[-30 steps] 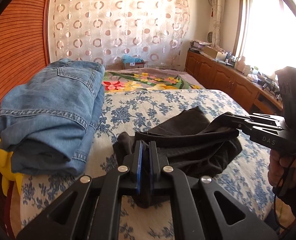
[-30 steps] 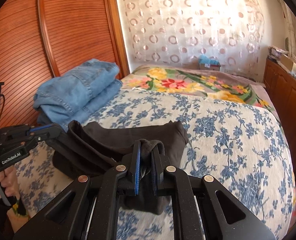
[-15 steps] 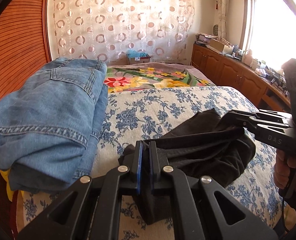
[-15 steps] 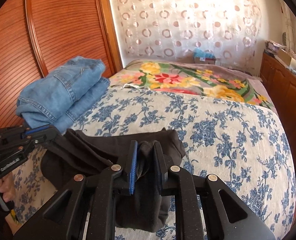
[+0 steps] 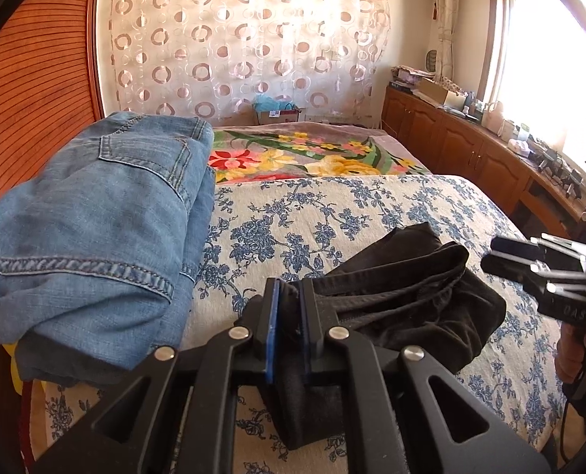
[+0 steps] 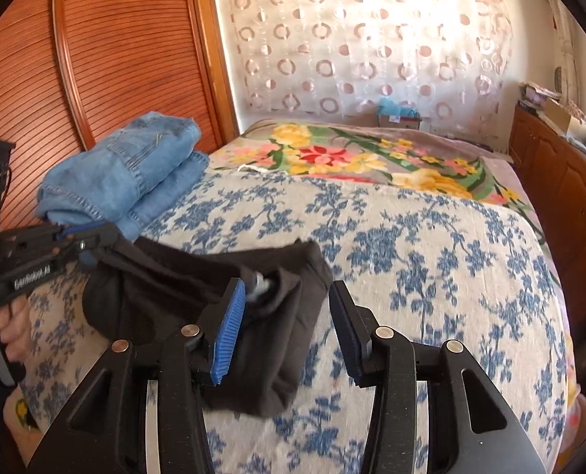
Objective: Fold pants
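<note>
Dark folded pants (image 5: 411, 296) (image 6: 166, 288) lie bunched on the blue-flowered bed cover (image 5: 312, 217). My left gripper (image 5: 289, 288) (image 6: 95, 243) pinches their left corner; its jaws are opening slightly, but black cloth still fills the gap and hangs taut from it. My right gripper (image 6: 287, 288) (image 5: 494, 254) has its jaws opening wide. The right end of the pants rests loose between the blue pads (image 6: 229, 324), and the pads do not press on it. A hand holds each gripper's handle.
Folded blue jeans (image 5: 95, 217) (image 6: 134, 173) are stacked at the bed's left edge, close to the pants. A bright flowered blanket (image 5: 312, 154) covers the far end. A slatted wooden door (image 6: 115, 59) stands on the left, and low wooden cabinets (image 5: 470, 150) on the right.
The right gripper's jaws have spread apart and let go of the pants, which now sag onto the bed. The left gripper's pads have parted a little, with cloth still between them.
</note>
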Tool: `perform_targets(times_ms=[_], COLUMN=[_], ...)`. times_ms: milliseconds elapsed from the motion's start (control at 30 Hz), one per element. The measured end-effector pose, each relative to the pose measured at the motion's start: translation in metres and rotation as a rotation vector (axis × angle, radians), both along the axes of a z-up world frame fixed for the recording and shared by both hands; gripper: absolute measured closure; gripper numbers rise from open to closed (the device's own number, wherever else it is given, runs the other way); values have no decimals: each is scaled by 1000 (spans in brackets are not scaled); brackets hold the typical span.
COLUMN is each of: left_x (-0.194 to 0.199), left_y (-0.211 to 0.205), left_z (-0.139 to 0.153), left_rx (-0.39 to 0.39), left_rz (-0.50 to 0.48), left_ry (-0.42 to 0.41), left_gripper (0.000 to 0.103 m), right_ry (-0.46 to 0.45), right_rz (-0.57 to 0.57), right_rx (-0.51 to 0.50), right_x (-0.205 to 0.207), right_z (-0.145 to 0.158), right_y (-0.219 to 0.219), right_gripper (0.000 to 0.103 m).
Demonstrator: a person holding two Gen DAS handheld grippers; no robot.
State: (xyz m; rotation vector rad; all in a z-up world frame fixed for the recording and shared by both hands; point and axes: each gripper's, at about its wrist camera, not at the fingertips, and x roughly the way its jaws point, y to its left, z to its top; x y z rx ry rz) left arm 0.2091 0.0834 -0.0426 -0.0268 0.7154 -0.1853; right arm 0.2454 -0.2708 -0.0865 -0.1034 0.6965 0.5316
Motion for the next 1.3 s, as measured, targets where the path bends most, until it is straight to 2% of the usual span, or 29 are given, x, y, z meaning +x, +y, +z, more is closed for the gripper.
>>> perform_targets(times_ms=[67, 200, 267, 467, 700, 1000, 1133, 1200, 1267, 1300], left_x=[-3, -12, -17, -33, -47, -62, -61, -61, -59, -59], left_y=[0, -1, -2, -6, -6, -7, -9, -9, -10, -10], left_z=[2, 7, 9, 8, -5, -31, -37, -40, -43, -45], left_rx=[2, 3, 5, 2, 6, 31, 46, 43, 44, 47], left_rz=[-5, -21, -28, -60, -63, -109, -114, -114, -117, -120], left_ry=[-7, -28, -33, -44, -22, 60, 81, 88, 100, 104], left_gripper=[90, 65, 62, 38, 38, 38, 48, 58, 59, 63], right_ry=[10, 38, 46, 69, 82, 100, 109, 117, 117, 119], right_rz=[-1, 2, 6, 28, 56, 64, 69, 79, 82, 83], right_rx=[4, 9, 5, 5, -11, -39, -44, -53, -60, -60], right_x=[-5, -14, -19, -29, -38, -35, -33, -33, -32, -32], right_z=[-4, -12, -17, -25, -31, -41, -45, -47, -47, -48], right_y=[-4, -10, -10, -9, -1, 4, 6, 7, 9, 8], right_gripper=[58, 58, 58, 58, 58, 58, 58, 58, 58, 58])
